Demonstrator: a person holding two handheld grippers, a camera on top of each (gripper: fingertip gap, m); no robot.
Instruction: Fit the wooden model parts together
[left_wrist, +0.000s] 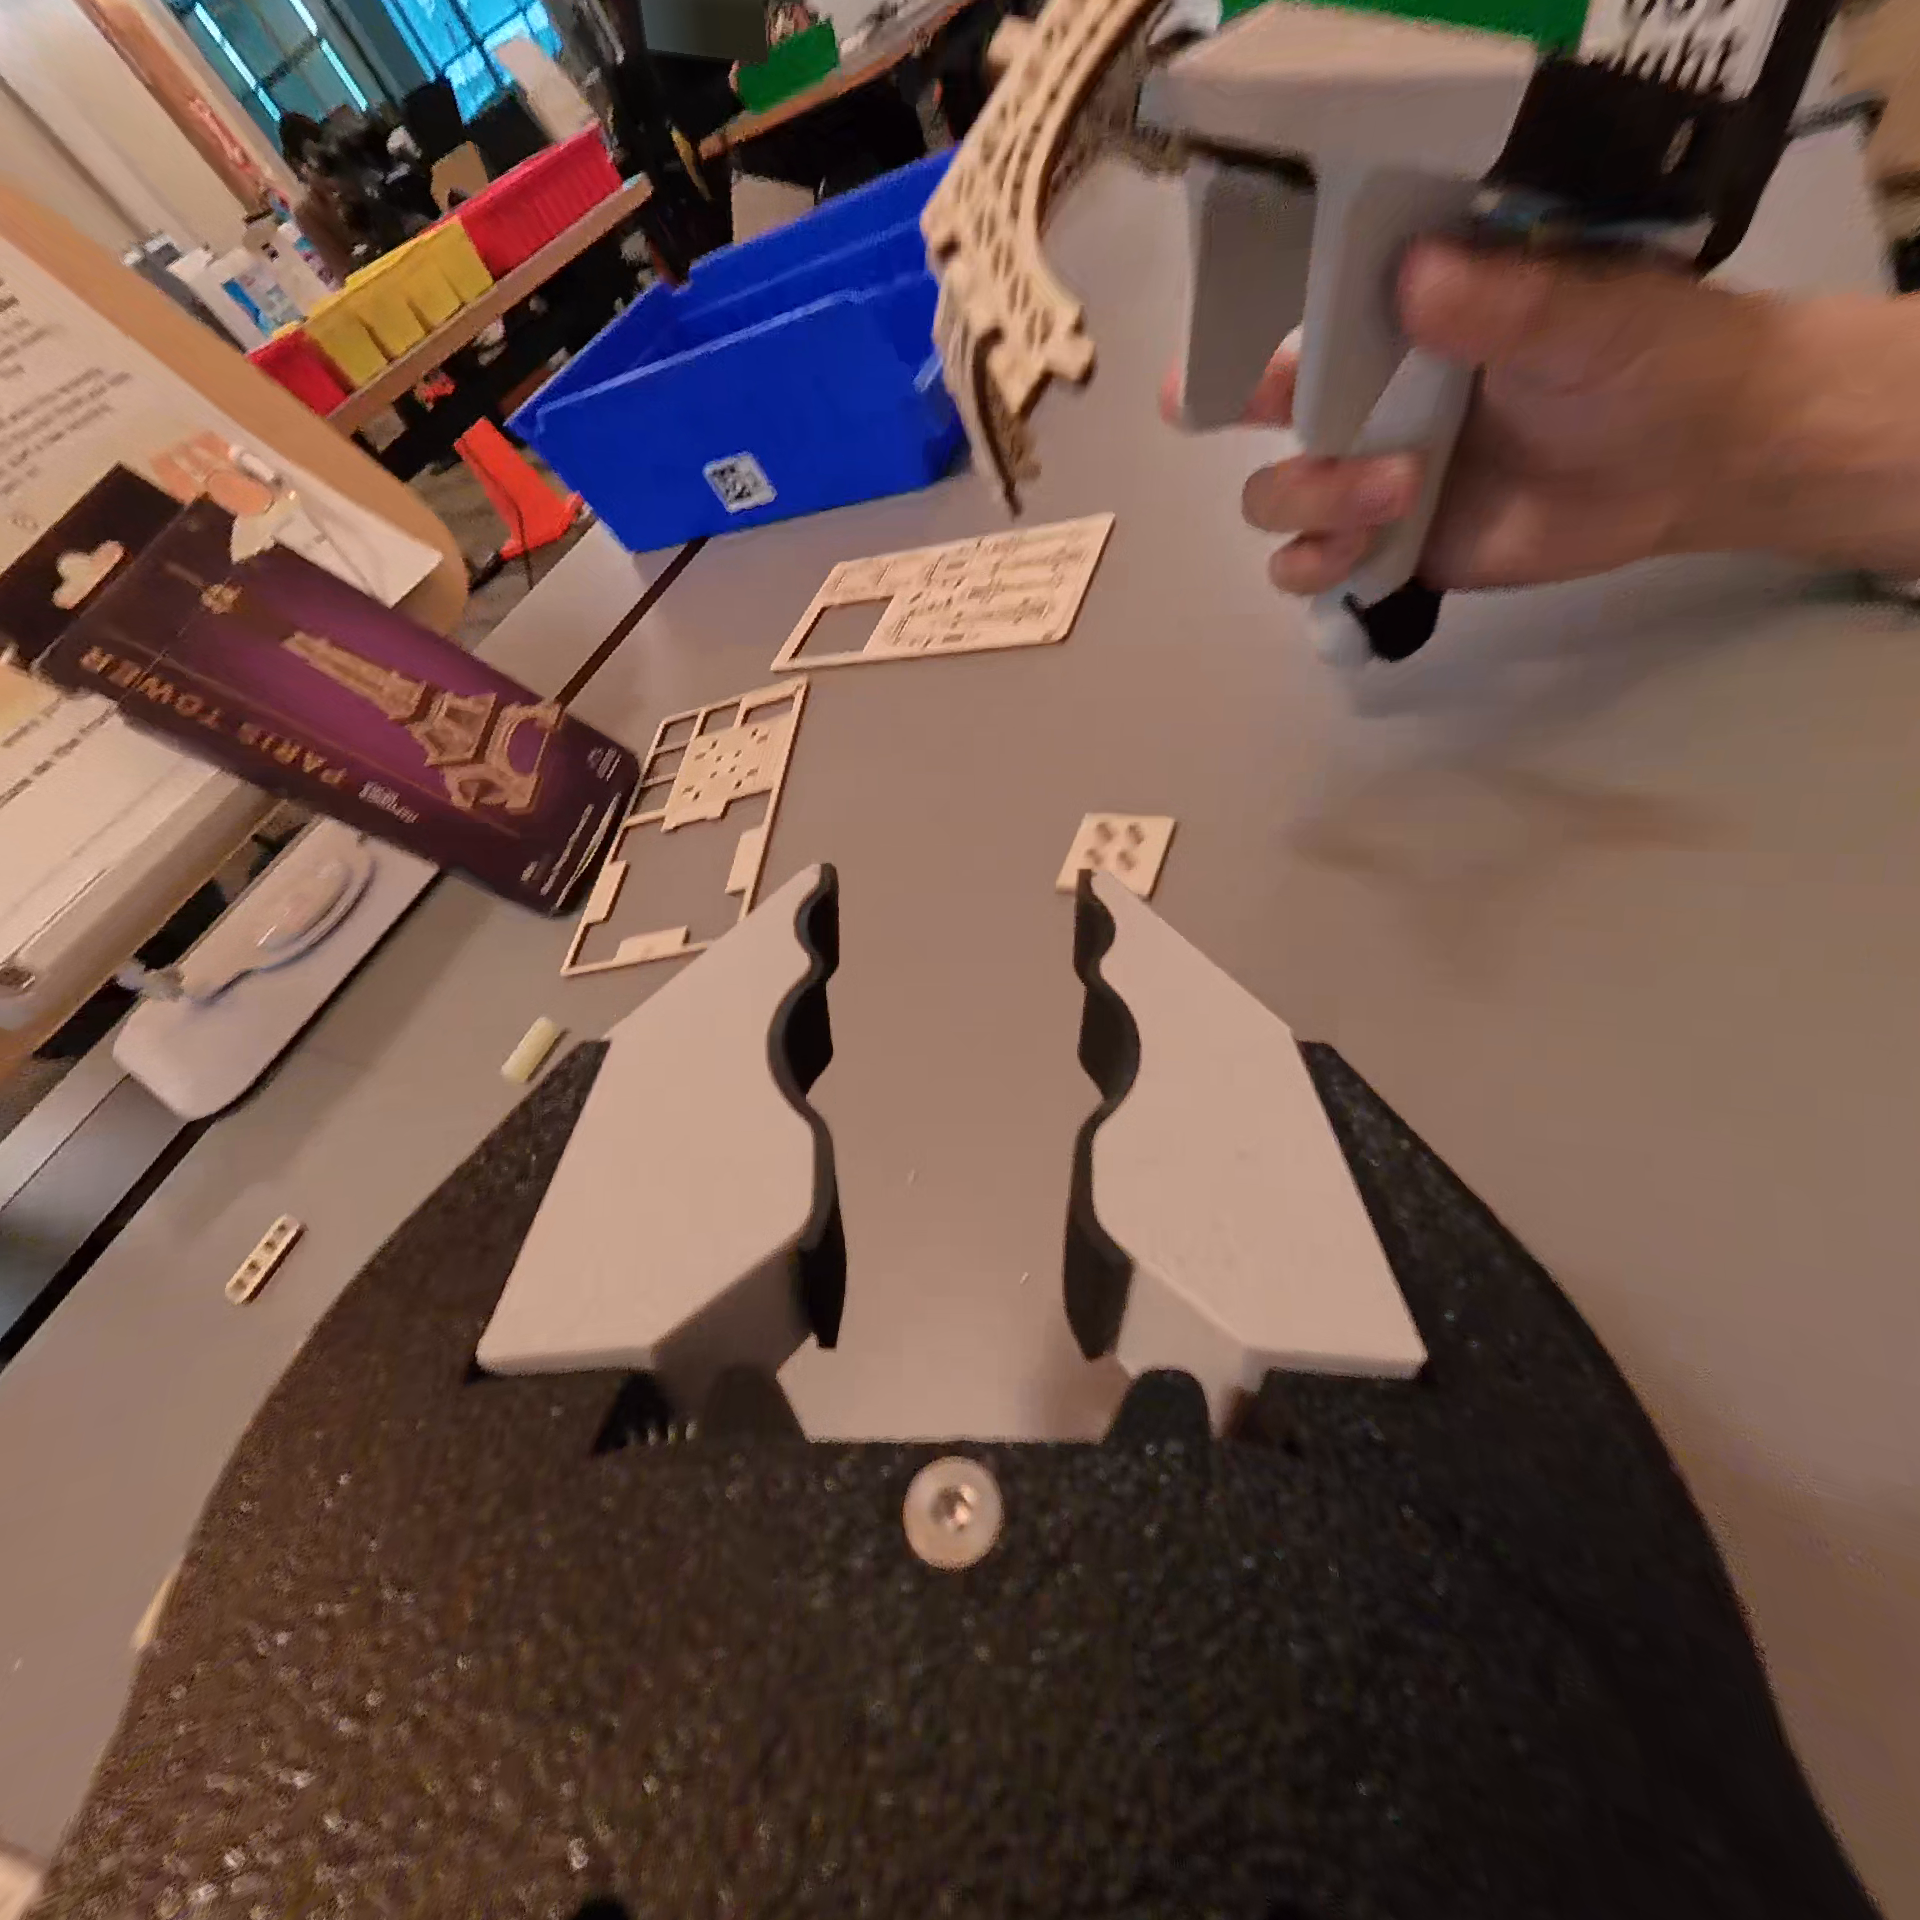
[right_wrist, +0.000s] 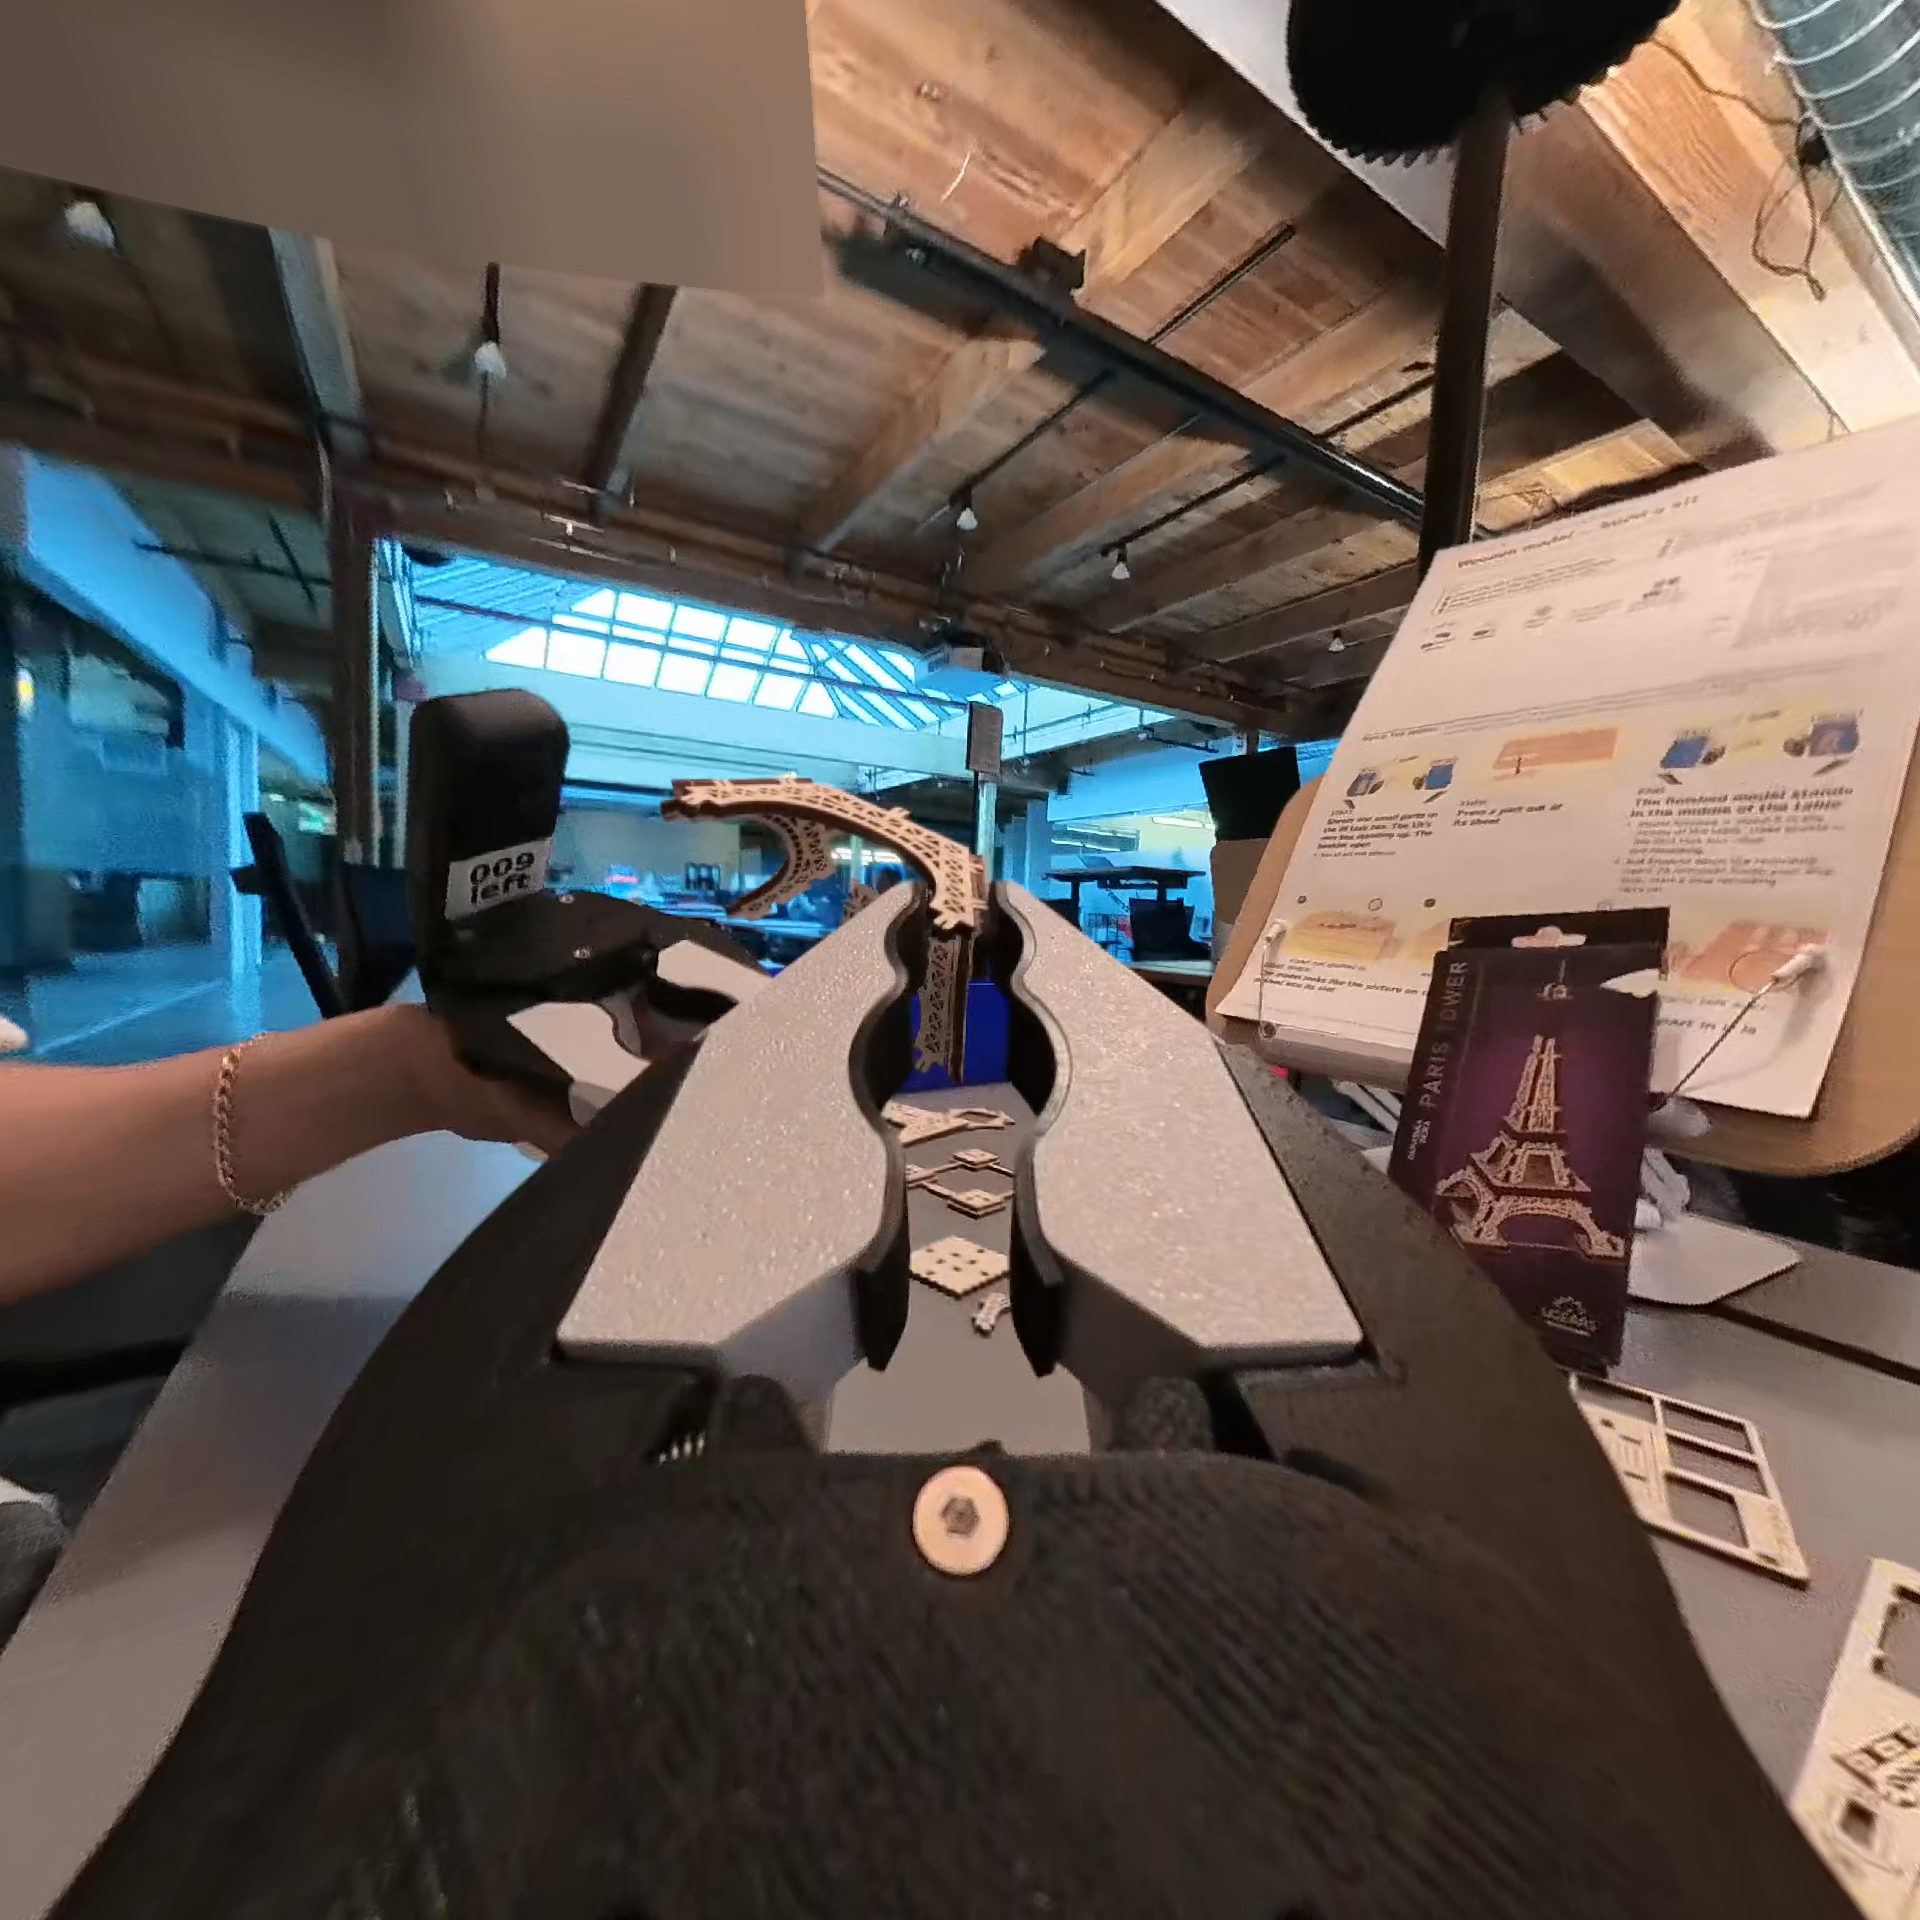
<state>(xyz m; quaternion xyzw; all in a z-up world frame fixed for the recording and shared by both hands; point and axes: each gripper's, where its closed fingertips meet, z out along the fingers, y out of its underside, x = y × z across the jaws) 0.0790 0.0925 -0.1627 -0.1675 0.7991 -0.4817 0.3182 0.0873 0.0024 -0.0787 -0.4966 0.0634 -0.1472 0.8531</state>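
Note:
My right gripper (right_wrist: 958, 899) is shut on a wooden lattice arch assembly (right_wrist: 821, 831) and holds it in the air above the table. In the left wrist view the same assembly (left_wrist: 997, 260) hangs at the top, next to the right gripper's grey handle (left_wrist: 1351, 260) in a hand. My left gripper (left_wrist: 956, 883) is open and empty, low over the grey table (left_wrist: 1455, 1039). A small square wooden plate with holes (left_wrist: 1117, 854) lies just beyond its right fingertip; it also shows in the right wrist view (right_wrist: 958, 1268).
Two punched-out wooden sheets (left_wrist: 691, 821) (left_wrist: 956, 592) lie on the table ahead. A blue bin (left_wrist: 769, 384) stands behind them. A purple model box (left_wrist: 343, 717) (right_wrist: 1527, 1122) leans at the left by an instruction board (right_wrist: 1610, 779). A small wooden strip (left_wrist: 265, 1259) lies near the table's left edge. One gripper's finger ends stand about 12 cm off the other's.

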